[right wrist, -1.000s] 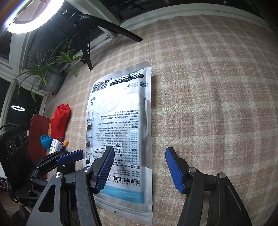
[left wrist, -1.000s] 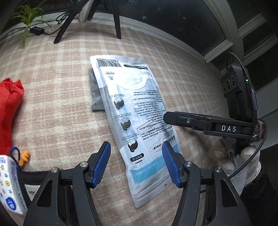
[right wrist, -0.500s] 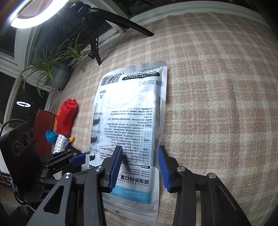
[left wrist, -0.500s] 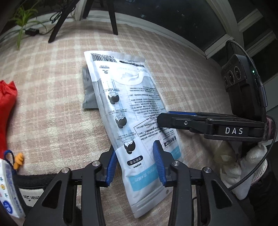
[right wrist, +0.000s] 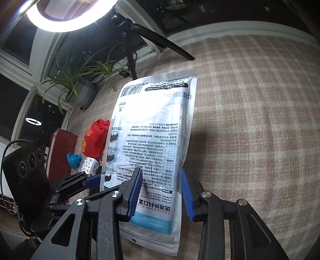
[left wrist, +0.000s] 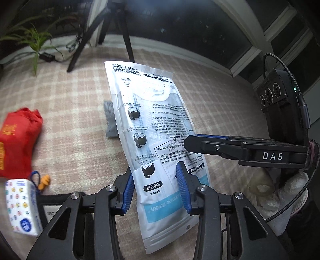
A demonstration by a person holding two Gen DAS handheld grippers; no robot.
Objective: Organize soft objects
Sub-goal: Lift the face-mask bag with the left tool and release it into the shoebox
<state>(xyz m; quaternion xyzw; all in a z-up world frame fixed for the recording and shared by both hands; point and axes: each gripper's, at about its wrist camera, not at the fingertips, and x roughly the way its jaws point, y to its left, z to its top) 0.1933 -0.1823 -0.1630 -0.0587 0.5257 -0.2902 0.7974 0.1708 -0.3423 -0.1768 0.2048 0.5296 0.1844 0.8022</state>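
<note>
One printed mask packet (left wrist: 158,140) between both grippers' fingers. Left of it: one red pouch (left wrist: 18,140), one tissue pack (left wrist: 22,206), one grey packet (left wrist: 110,122). Beyond: one potted plant (right wrist: 80,84), one ring light (right wrist: 66,18).

The mask pack (left wrist: 160,128), a long white and pale-blue plastic pouch printed with a barcode, small text and head diagrams, is tilted up off the checked blanket (left wrist: 66,112), barcode end away and blue-banded end nearest, out in the open middle, far from the edges. A small grey packet (left wrist: 110,120) lies flat on the blanket beside and partly under its left edge. Toward the blanket's left edge lie a red pouch (left wrist: 18,140) and, just beside it, a white tissue pack (left wrist: 22,206) with coloured prints.
</note>
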